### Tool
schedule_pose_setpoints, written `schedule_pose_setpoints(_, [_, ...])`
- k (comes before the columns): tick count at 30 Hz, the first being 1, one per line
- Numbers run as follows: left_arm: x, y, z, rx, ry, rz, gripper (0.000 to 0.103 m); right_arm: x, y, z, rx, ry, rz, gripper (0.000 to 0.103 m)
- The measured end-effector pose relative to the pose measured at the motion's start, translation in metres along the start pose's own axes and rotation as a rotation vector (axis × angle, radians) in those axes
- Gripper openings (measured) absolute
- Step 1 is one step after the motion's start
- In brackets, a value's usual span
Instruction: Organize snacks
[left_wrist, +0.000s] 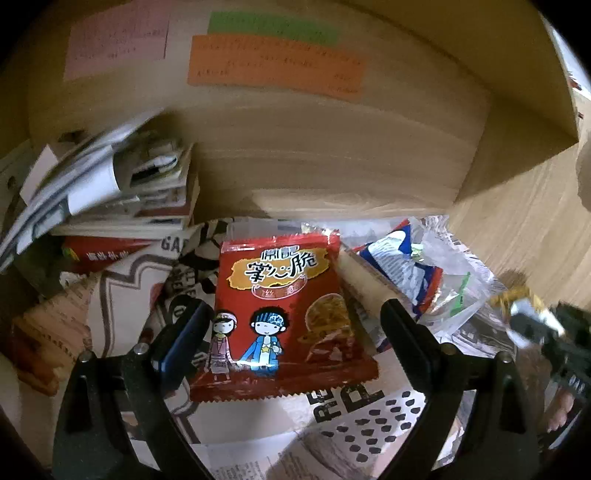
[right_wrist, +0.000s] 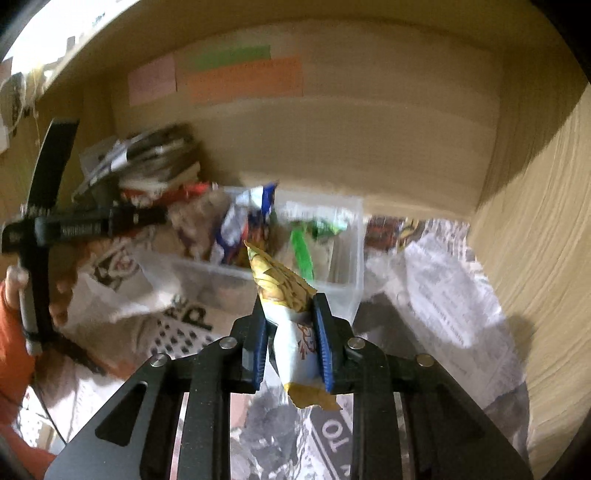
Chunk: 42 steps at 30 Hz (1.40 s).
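Two views show a wooden alcove whose desk (right_wrist: 454, 280) is covered with newspaper; coloured notes (left_wrist: 273, 62) hang on its back wall. My left tongs (left_wrist: 295, 325) stand wide open around a red snack packet (left_wrist: 280, 317) lying flat, not gripping it. My right tongs (right_wrist: 290, 336) are clamped on a white-yellow snack pouch (right_wrist: 284, 291), held before a clear bin (right_wrist: 258, 266) of snacks. Motion blurs the stacked books (left_wrist: 147, 184) at left; their titles are unreadable.

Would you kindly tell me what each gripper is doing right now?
Left gripper: open, straddling the red foil snack packet.
Right gripper: shut on the yellow-and-white snack wrapper.
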<state>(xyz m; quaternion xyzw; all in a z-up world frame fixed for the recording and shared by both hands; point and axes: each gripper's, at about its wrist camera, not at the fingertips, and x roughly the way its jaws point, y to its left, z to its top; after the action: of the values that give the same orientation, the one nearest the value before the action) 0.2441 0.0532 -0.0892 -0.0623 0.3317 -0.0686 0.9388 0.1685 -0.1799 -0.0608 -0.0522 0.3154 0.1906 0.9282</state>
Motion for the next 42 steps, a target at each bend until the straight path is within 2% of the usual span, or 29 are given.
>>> schedule_pose_setpoints(8, [-0.022, -0.007, 0.007, 0.025, -0.057, 0.015, 0.097, 0.019, -0.003, 0.031, 0.017, -0.062, -0.021, 0.021])
schedule_pose_setpoints(14, [-0.033, -0.008, 0.009, 0.04, -0.083, 0.036, 0.097, 0.056, -0.011, 0.049, 0.049, -0.033, -0.039, 0.021])
schedule_pose_setpoints(23, [-0.044, -0.009, 0.01, 0.057, -0.125, 0.052, 0.097, 0.08, -0.014, 0.052, 0.073, 0.01, -0.056, 0.023])
schedule_pose_setpoints(24, [-0.044, -0.009, 0.01, 0.058, -0.127, 0.051, 0.097, 0.079, -0.013, 0.052, 0.071, 0.012, -0.061, 0.024])
schedule_pose_setpoints(29, [-0.055, -0.013, 0.012, 0.068, -0.157, 0.05, 0.097, 0.062, -0.01, 0.056, 0.068, -0.022, -0.04, 0.042])
schedule_pose_setpoints(35, [-0.085, -0.024, 0.012, 0.093, -0.231, 0.056, 0.097, 0.024, 0.003, 0.061, 0.049, -0.091, -0.003, 0.043])
schedule_pose_setpoints(42, [-0.132, -0.042, 0.009, 0.126, -0.335, 0.064, 0.097, -0.038, 0.021, 0.059, 0.031, -0.205, 0.034, 0.048])
